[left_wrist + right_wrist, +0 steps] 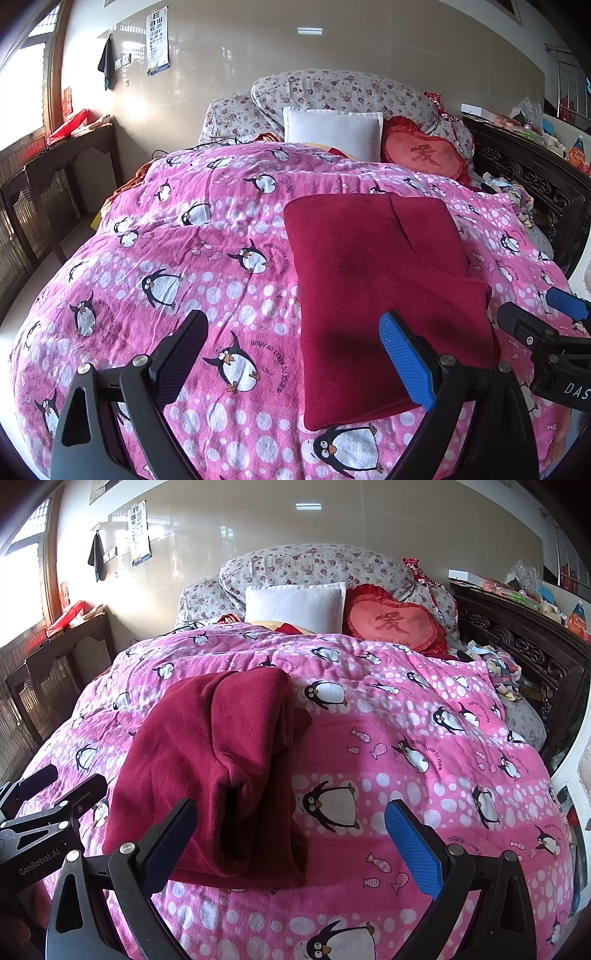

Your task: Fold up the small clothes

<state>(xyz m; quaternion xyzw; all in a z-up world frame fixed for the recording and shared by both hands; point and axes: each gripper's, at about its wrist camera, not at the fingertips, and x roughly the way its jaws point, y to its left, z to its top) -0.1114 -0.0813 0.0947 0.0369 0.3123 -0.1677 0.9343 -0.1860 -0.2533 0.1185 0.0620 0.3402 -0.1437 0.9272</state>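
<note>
Your dark red fleece garment (pixel 384 280) lies folded into a rough rectangle on the pink penguin-print quilt (pixel 221 258), in the middle of the bed, nearer the foot than the white square pillow (pixel 332 134) and the red heart-shaped cushion (pixel 424 153) at the head. Left gripper (pixel 295 354) hangs above the near edge with its jaws spread wide and nothing between them; right gripper (pixel 291 845) is likewise wide and empty, its left finger (pixel 170 845) over the garment's near right corner. Judgement: this is soft, thick, napped cloth, light, limp, not slippery, not fragile. It will sag and drag if you lift it by one point, and stacked layers will slide apart. From the right wrist view the right side shows a bulky rolled fold with a dark open gap at the near end, so the layers there are loose. Take hold at the near corners, one gripper each, pinching through all layers at the thick folded edge. The soft quilt beneath may get pinched too, so bite shallow
</note>
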